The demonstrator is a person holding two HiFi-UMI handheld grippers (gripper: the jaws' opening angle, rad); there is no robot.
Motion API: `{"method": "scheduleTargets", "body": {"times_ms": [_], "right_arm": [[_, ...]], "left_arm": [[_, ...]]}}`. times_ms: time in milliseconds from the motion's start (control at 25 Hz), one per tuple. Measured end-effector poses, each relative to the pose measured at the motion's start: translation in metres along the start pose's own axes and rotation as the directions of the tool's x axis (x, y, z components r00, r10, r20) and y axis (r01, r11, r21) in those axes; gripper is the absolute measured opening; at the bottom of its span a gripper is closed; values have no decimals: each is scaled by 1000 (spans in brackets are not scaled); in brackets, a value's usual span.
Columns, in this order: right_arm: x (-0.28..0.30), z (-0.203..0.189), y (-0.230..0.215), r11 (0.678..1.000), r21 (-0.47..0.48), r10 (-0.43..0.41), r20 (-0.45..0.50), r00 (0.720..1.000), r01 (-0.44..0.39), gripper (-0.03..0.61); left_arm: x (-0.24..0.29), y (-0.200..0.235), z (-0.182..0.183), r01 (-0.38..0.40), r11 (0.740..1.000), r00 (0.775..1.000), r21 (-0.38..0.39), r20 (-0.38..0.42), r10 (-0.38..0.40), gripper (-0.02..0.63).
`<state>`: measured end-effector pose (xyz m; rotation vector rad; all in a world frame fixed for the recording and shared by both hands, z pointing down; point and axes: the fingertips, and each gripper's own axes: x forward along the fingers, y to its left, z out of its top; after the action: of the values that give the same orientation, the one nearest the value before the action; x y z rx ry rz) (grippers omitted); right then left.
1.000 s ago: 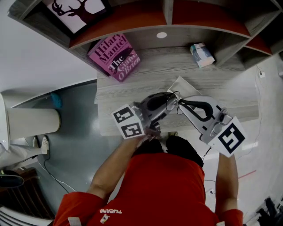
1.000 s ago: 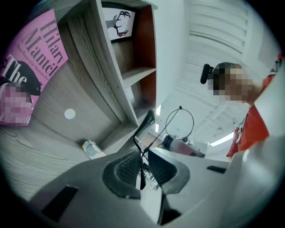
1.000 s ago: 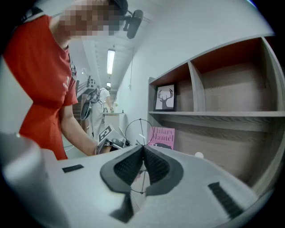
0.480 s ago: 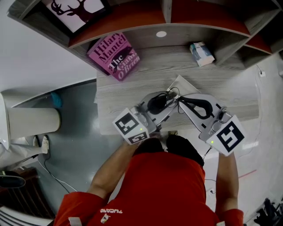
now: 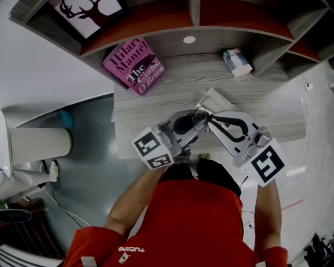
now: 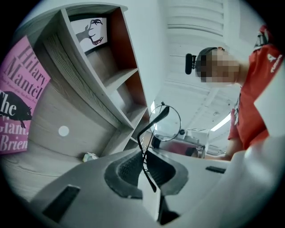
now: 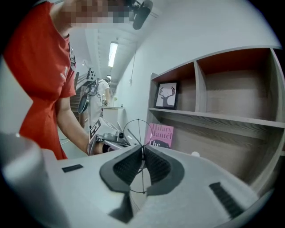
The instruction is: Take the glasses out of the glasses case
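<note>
Thin round wire-rimmed glasses hang in the air above the wooden desk, held between both grippers. In the left gripper view a dark temple arm runs down between the pads of my left gripper, whose jaws are closing on it, and a round lens stands beyond. My right gripper is shut on the thin wire rim of a lens. In the head view the left gripper and the right gripper meet tip to tip. A white flat item, case or cloth, lies partly hidden under them.
A pink book leans at the desk's back left. A small box sits at the back right under the shelf unit. A deer picture stands on the shelf. A white cylinder stands on the floor at left.
My left gripper has rolled, so its marker cube shows different faces, and it shifted slightly. The right gripper and the glasses have stayed almost in place.
</note>
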<state>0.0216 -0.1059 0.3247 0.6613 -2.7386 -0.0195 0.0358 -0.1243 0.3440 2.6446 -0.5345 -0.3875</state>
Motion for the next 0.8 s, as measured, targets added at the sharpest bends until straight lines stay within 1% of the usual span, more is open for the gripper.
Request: {"method": "scheduleTargets", "body": {"times_ms": [80,200,320,560,720,800], "right_arm": [[0,0,0,1000,-6,-6,-3,1000,6,49],[-1,0,-2,1000,-9,-18,0,1000,18,49],[-3,0,-3,999,-9,-30,13,999,30,49],[-7,-1,-3,1000,-16,-15,40,999,16,51],[-11,0,-3,999,-33,-1,67,998,3,57],[-14,1,-3,999,-40,1,80,997,2,58]], "left_arm": [[0,-1,1,-4,1000,1000,11,4,4,21],[0,-2,2,-15,999,1000,40,4,15,18],[0,-5,3,-23,995,1000,94,-6,23,15],[0,-9,3,-29,971,999,236,-30,37,12],[-3,-7,-3,-32,956,996,291,-68,54,12],[-4,-5,-4,-37,952,996,304,-71,62,12]]}}
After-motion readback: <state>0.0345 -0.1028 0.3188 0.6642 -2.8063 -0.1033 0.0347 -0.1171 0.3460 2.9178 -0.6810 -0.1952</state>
